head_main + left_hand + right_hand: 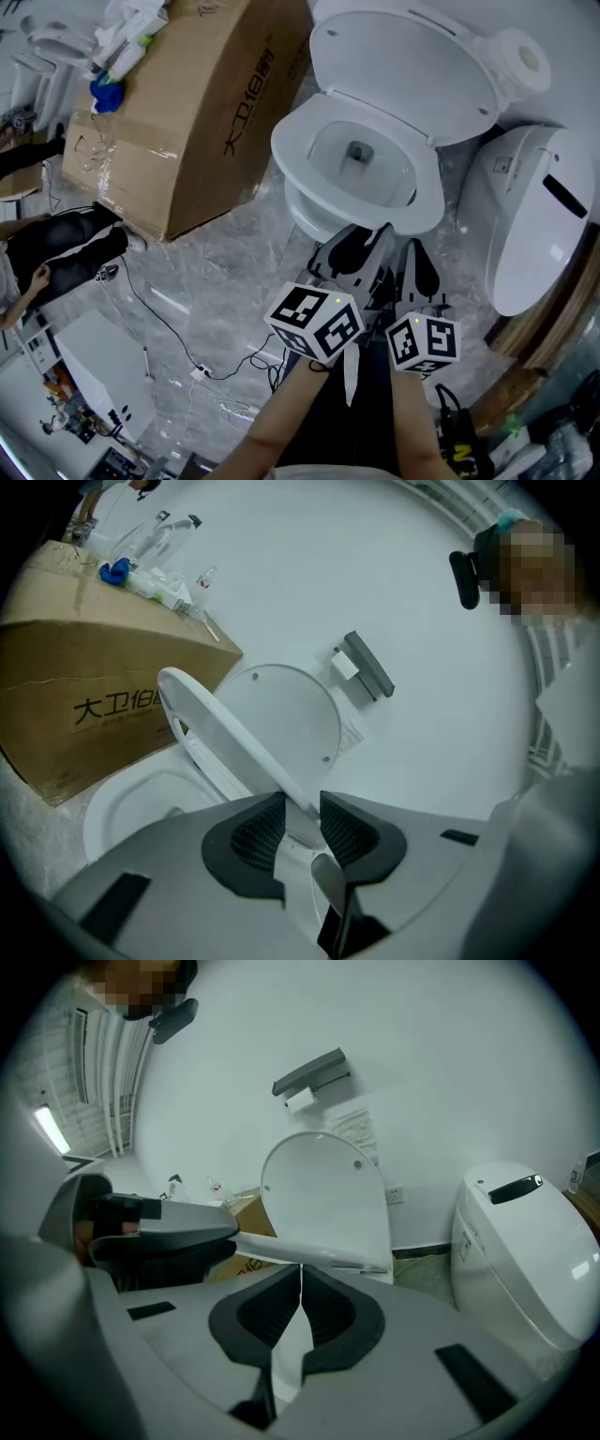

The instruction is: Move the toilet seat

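The left gripper point(302, 810) pinches the front edge of the toilet seat point(225, 733), tipped up over the bowl point(136, 799), a good spot since it looks hard and slippery, while the right gripper point(300, 1288) is closed on nothing.

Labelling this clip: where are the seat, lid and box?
seat point(427, 192), head view, right side of the ring.
lid point(403, 70), head view, middle of its inner face.
box point(206, 103), head view, printed face.

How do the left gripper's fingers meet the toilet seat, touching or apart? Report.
Touching. The left gripper view shows the toilet seat pinched between the fingers of the left gripper, no gap.
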Tool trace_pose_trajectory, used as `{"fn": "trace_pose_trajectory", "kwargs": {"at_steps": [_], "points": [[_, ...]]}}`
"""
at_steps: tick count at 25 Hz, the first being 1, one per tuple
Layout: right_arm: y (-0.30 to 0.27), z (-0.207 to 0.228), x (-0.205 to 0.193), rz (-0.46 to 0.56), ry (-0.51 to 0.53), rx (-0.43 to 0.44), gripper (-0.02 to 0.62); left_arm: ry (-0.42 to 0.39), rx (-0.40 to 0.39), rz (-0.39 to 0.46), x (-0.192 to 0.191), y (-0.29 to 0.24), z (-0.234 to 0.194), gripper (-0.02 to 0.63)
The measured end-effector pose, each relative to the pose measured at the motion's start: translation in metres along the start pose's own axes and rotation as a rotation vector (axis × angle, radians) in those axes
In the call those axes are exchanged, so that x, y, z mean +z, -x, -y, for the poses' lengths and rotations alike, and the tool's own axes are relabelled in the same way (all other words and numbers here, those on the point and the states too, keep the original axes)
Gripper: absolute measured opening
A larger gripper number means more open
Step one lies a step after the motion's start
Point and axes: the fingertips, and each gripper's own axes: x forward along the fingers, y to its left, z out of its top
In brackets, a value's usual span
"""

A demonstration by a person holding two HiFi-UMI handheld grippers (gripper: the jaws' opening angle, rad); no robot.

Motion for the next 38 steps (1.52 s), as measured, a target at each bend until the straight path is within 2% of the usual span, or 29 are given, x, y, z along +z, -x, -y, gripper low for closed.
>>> {"fn": "trace_pose_trajectory", "kwargs": {"at_steps": [6,17,24,29,35,38], "points": [[-0.01,-0.002,0.017,0.028,0.05,0.043,0.02,-0.023,-0.022,0.007,0.01,-0.008,0.007,0.118],[-0.019,0.004,0.042,0.071,0.046,0.027,0.017,-0.049,-0.05,0.04,0.027,-0.022,0.021,0.121],[-0.022,0.006,0.054,0.092,0.053,0.03,0.017,-0.045,-0.058,0.068,0.037,-0.026,0.027,0.121],[-0.026,0.008,0.06,0.099,0.063,0.034,0.017,-0.004,-0.076,0.081,0.041,-0.026,0.025,0.121],[-0.03,0.011,0.074,0.127,0.063,0.034,0.017,-0.076,-0.032,0.059,0.04,-0.022,0.012,0.109],[-0.032,0.012,0.08,0.137,0.063,0.035,0.017,-0.168,0.002,0.054,0.044,-0.023,0.004,0.094]]}}
